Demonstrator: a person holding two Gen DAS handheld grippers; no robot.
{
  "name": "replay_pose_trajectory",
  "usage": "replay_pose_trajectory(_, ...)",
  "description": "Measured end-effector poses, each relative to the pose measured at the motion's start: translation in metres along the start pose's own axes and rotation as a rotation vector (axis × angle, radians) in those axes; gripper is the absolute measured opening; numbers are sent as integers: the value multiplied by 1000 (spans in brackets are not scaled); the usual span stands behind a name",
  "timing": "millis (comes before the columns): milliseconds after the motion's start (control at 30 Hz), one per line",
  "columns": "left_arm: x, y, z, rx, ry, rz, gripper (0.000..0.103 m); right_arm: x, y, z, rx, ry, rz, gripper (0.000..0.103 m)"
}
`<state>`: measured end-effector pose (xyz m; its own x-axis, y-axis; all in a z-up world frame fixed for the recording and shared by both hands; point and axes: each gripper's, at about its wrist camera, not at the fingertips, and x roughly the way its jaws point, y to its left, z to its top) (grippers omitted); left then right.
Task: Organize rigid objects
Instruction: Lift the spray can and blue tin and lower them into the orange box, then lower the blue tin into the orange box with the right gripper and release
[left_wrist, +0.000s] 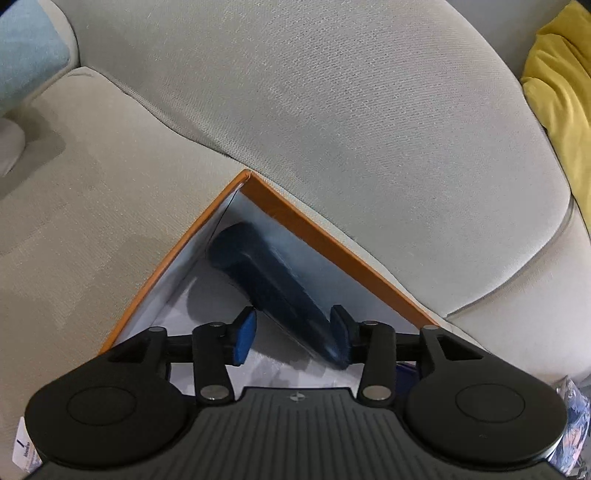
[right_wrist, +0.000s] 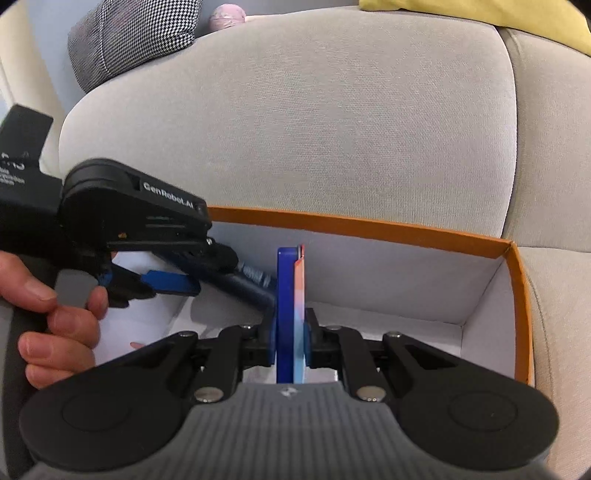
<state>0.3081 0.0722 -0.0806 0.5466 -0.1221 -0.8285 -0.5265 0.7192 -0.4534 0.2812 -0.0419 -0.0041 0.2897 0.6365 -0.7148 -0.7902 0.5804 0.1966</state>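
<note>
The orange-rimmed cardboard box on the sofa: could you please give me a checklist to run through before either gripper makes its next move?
1. Orange-rimmed cardboard box sits on grey sofa: ok.
2. Left gripper open around dark blue handled tool, one pad touching: ok.
3. Tool's head is inside the box: ok.
4. Right gripper shut on flat blue-and-orange card pack: ok.
5. Pack upright over the box: ok.
6. Grippers clear of each other: cannot tell.
</note>
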Motion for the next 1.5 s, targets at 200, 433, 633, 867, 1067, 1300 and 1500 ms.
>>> replay_pose_trajectory(200,-30,-2,0,98,-22,-28,56,3,7,1,-70,42,8,14)
replay_pose_trajectory(433,-72,-3,10,272,-93,-52,56,1,27,2,-232,93,45,14)
replay_pose_trajectory(633,-109,19,14,361,-125,-60,56,8,49,8,-447,143,109,14)
replay_pose_trajectory(867,-113,34,13,552,-108,25,64,22,78,3,-652,228,166,13)
replay_pose_trajectory(1067,-103,50,4,571,-15,-45,64,38,95,-2,-827,281,126,13)
replay_pose_trajectory(1300,-96,59,5,558,42,-101,46,59,103,4,-1032,320,75,13)
replay_pose_trajectory(1500,-99,62,9,548,49,-120,35,72,111,4,-1181,264,32,13)
